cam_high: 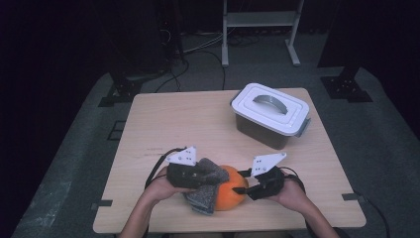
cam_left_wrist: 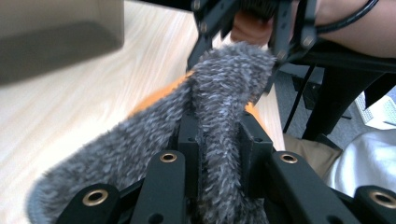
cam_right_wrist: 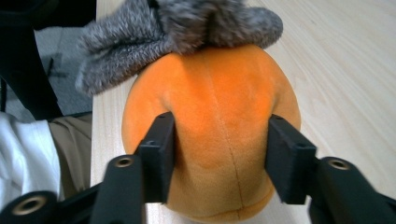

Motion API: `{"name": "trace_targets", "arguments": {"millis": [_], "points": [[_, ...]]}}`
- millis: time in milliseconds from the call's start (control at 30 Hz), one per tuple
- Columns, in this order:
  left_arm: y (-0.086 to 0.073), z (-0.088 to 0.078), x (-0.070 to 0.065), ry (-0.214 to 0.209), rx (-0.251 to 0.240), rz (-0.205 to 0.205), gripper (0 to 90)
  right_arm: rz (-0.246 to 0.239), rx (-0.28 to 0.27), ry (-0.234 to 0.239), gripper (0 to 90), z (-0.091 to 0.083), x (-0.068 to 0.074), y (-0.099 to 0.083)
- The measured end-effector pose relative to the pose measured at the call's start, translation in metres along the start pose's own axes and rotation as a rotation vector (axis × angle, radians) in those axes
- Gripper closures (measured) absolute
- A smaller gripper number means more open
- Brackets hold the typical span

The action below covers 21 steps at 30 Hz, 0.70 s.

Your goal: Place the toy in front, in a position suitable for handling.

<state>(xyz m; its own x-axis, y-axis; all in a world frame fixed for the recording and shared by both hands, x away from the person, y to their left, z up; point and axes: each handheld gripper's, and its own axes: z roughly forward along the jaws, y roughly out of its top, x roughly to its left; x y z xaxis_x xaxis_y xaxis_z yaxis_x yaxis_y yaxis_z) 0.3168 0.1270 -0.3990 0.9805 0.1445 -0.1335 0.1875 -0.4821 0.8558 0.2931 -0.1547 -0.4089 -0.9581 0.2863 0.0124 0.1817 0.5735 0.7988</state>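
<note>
Both grippers on the plush toy, no readable text.
Left gripper (cam_left_wrist: pixel 219 135) pinches grey fur (cam_left_wrist: pixel 224 93) tight; right gripper (cam_right_wrist: pixel 219 154) squeezes orange plush body (cam_right_wrist: pixel 215 116), its seam running away from the jaws.

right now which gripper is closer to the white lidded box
Right. The right gripper sits at the orange plush, on the side below the white lidded box. The left gripper, clamped on the grey furry cloth, is farther left of the box.

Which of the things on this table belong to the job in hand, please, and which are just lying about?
In the job: orange plush ball, grey fuzzy cloth, left gripper, right gripper.
Lying about: lidded plastic box on the table.
</note>
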Motion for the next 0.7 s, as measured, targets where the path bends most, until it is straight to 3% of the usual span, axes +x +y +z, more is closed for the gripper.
{"name": "trace_targets", "arguments": {"millis": [67,200,333,433,567,700], "points": [[-0.010,0.001,0.006,-0.004,-0.007,-0.042,74.6,0.016,-0.001,-0.005,38.4,0.000,-0.002,-0.002],[-0.016,-0.003,0.012,-0.015,-0.014,-0.063,74.7,0.034,-0.018,0.005,26.6,-0.002,-0.010,-0.006],[-0.019,-0.004,0.015,-0.024,-0.024,-0.080,74.6,0.095,-0.007,0.065,22.5,0.003,-0.022,-0.020],[-0.018,-0.004,0.014,-0.019,-0.025,-0.078,74.5,0.107,-0.019,0.094,31.3,0.008,-0.022,-0.021],[-0.006,-0.011,0.009,0.000,-0.051,-0.063,74.5,0.059,-0.013,0.049,47.0,0.003,-0.017,-0.014],[0.014,-0.013,-0.005,-0.018,-0.083,0.000,74.5,-0.020,-0.001,0.006,50.3,0.002,-0.003,0.000]]}}
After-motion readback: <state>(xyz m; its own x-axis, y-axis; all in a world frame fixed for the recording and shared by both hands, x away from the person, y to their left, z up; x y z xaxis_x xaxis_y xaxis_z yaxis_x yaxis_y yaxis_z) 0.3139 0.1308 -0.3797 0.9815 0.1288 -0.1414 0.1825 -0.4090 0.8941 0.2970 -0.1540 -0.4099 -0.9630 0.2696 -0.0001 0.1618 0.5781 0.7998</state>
